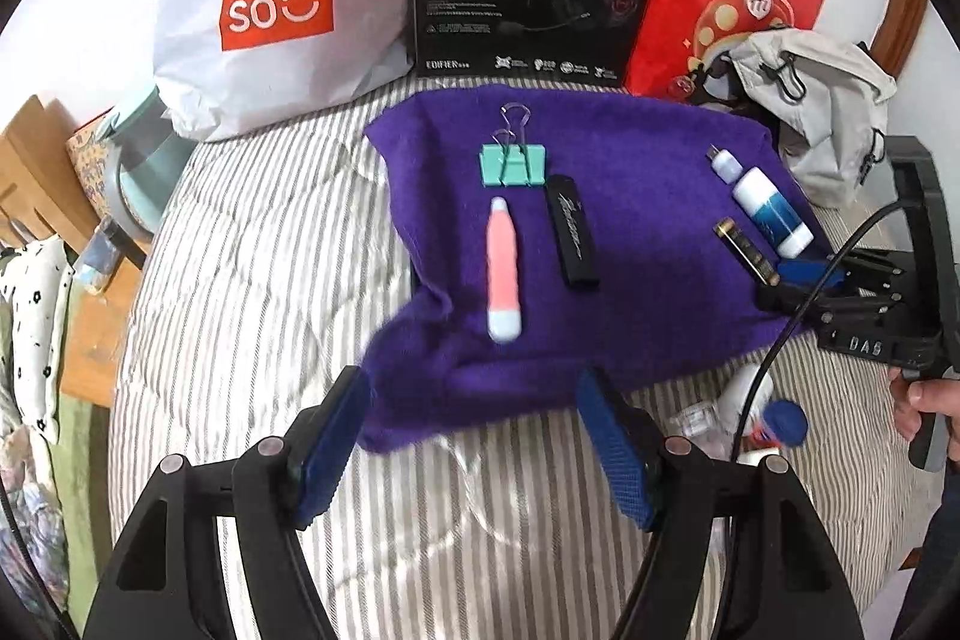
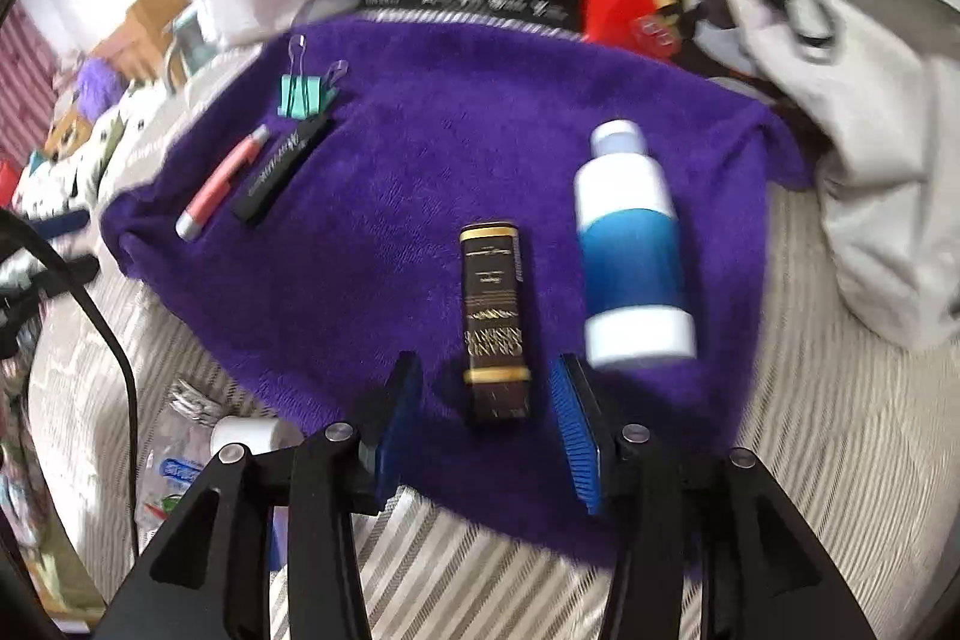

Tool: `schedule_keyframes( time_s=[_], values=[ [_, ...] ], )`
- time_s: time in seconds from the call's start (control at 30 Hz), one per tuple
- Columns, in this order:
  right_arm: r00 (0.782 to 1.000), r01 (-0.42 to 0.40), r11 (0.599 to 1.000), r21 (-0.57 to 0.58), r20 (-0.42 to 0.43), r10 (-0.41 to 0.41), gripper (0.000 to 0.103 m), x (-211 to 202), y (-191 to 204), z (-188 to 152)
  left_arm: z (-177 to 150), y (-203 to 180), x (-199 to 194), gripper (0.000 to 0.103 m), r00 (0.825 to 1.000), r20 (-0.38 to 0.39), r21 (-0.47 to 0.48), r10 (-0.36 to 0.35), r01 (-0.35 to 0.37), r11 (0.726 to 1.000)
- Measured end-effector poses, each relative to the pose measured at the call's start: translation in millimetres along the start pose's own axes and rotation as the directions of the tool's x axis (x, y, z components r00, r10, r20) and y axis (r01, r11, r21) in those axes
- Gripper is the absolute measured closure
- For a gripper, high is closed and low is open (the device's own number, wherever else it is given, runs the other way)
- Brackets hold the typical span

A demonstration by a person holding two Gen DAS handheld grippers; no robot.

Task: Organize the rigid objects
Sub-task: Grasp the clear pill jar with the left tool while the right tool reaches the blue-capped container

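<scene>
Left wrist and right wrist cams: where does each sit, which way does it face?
Left wrist: on the left gripper, open, facing the purple towel; the right gripper and a hand show at its right edge.
Right wrist: on the right gripper, open around the black-and-gold tube.
Shared: towel, tube, blue-and-white bottle, binder clip.

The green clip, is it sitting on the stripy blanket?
No, the green clip lies on the purple towel, just above the pink pen in the left wrist view.

A purple towel (image 1: 630,160) on grey-and-white striped bedding (image 1: 252,280) carries a teal binder clip (image 1: 513,165) and pink-and-white pen (image 1: 504,268).
</scene>
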State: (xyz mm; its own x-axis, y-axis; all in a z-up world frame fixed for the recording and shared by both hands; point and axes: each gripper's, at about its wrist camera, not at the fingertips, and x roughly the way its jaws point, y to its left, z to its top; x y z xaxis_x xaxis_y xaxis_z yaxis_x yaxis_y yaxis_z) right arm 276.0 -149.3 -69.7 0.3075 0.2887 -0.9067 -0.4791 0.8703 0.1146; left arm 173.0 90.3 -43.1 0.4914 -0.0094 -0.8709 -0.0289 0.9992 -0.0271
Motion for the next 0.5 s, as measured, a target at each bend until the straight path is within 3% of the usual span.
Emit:
schedule_keyframes(
  time_s=[0.27, 0.5],
  values=[
    [0.997, -0.022, 0.996, 0.091, 0.077, 0.015, 0.056, -60, -12, -43, -23, -33, 0, 0.033, 0.995, -0.027, 0.009, -0.096, 0.096, 0.995],
    [0.993, -0.026, 0.982, 0.186, 0.115, 0.005, 0.051, -104, -28, -106, -38, -75, 15, 0.033, 0.985, -0.067, 0.024, -0.159, 0.161, 0.987]
  ],
)
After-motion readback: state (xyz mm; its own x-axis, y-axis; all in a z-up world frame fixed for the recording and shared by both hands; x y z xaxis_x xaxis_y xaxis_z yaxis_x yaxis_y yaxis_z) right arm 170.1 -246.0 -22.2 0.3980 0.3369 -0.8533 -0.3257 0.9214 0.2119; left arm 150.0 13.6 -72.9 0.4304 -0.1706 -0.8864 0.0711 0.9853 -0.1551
